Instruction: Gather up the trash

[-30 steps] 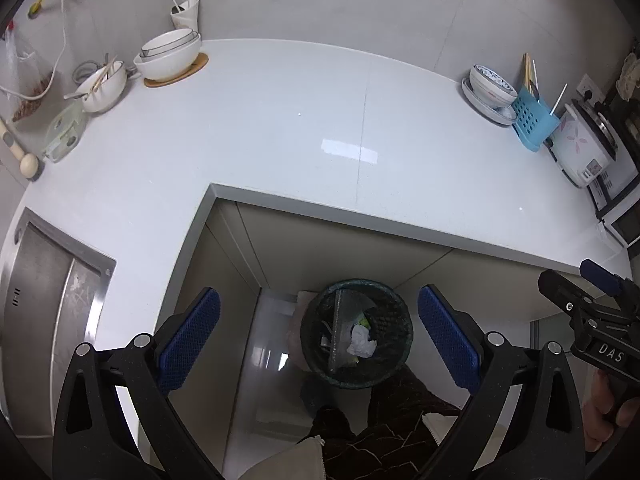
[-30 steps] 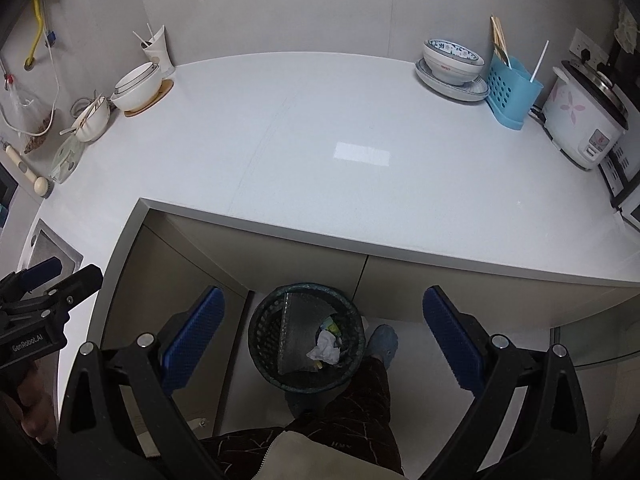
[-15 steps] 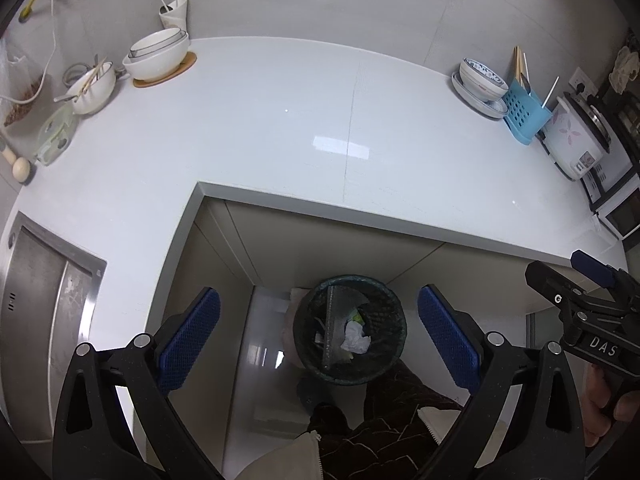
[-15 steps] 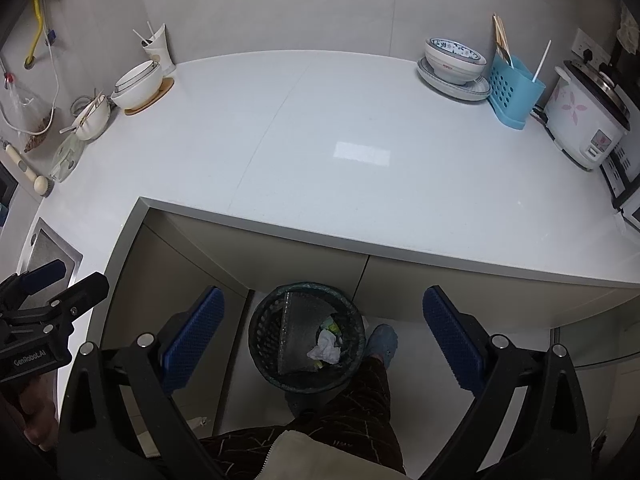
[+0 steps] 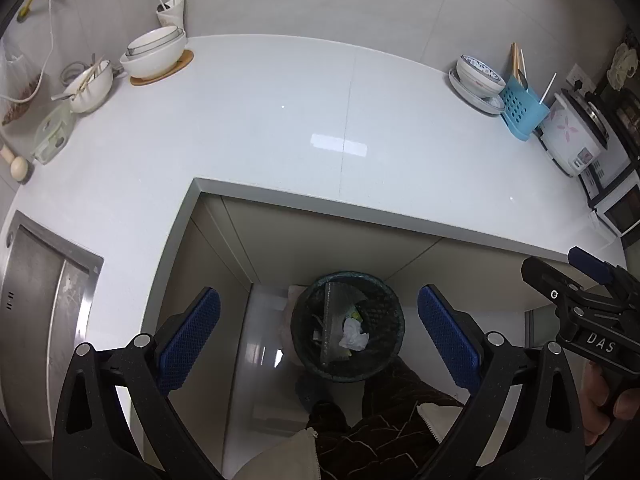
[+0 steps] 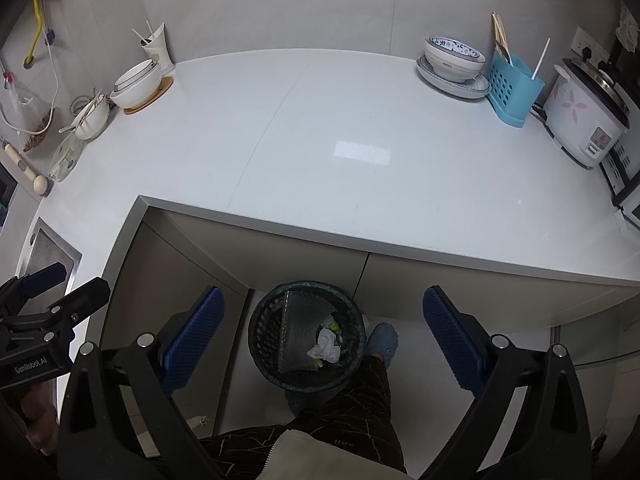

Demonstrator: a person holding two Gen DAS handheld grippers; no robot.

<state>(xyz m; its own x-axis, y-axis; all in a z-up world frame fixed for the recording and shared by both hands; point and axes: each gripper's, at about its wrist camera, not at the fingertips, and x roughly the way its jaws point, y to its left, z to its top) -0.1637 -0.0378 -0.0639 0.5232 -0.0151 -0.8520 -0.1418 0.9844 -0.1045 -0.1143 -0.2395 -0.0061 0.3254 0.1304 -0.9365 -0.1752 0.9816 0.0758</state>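
"DAS" on right tongs (image 5: 596, 308); "GenRobot.AI" on left tongs (image 6: 36, 320)

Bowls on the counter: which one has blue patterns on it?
The bowl on the plate at the right, beside the blue utensil holder. The stacked bowls and the chopstick bowl on the left are plain white.

I see white counter (image 6: 320, 140) w/ stacked bowls (image 6: 136, 82) far left, rice cooker (image 6: 582, 120) far right; floor (image 5: 264, 344) carries trash bin (image 5: 347, 338).

White counter (image 6: 320, 152), bare across its middle, bowls (image 6: 138, 82) at its far left corner, blue rack (image 6: 514, 88) and rice cooker (image 6: 584, 120) at its right end, bin (image 6: 306, 338) on the floor below its front edge
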